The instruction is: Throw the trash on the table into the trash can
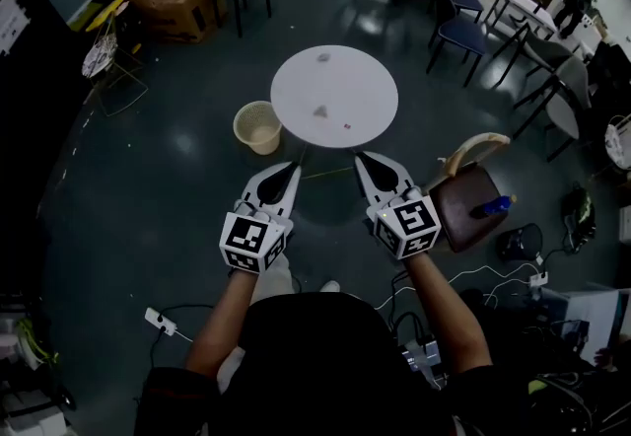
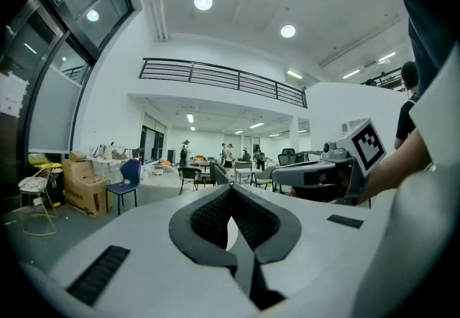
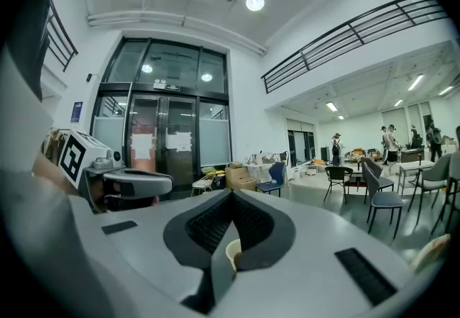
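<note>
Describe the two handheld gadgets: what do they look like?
The left gripper and right gripper are white, pointed plastic beaks with black ribbed pads inside, each carrying a white cube with black square markers. The person wears a dark short-sleeved top.

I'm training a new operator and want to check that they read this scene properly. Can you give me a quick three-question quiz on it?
1. Fill in: the trash bits lie on a white, ____ table.
2. True or false: the left hand-held gripper and the right hand-held gripper are both shut and empty.
3. The trash can is: A) on the table; B) on the floor beside the table; C) hanging from a hand-held gripper.
Key: 1 round; 2 true; 3 B.
</note>
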Tool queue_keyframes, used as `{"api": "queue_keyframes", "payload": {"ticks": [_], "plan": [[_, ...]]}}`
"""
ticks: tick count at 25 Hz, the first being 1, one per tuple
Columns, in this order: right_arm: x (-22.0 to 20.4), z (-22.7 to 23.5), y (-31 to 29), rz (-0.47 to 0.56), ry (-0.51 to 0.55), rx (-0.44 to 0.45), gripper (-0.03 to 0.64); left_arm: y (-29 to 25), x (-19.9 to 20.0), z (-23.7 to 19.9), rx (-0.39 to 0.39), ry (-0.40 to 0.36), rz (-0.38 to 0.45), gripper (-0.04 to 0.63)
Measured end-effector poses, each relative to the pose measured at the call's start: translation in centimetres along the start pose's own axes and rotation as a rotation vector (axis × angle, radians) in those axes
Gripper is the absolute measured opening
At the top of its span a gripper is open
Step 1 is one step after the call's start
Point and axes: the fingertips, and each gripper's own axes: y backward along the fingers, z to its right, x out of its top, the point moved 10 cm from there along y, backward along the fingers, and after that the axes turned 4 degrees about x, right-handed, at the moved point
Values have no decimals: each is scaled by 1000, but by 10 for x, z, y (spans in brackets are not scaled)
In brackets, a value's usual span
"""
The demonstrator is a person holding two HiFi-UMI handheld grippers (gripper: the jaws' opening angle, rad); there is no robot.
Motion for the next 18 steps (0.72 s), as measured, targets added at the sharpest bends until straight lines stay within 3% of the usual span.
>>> {"api": "queue_keyframes", "payload": {"ticks": [18], "plan": [[11, 34, -148, -97, -28, -86, 17, -84, 7, -148, -84, 53, -59, 15]]}}
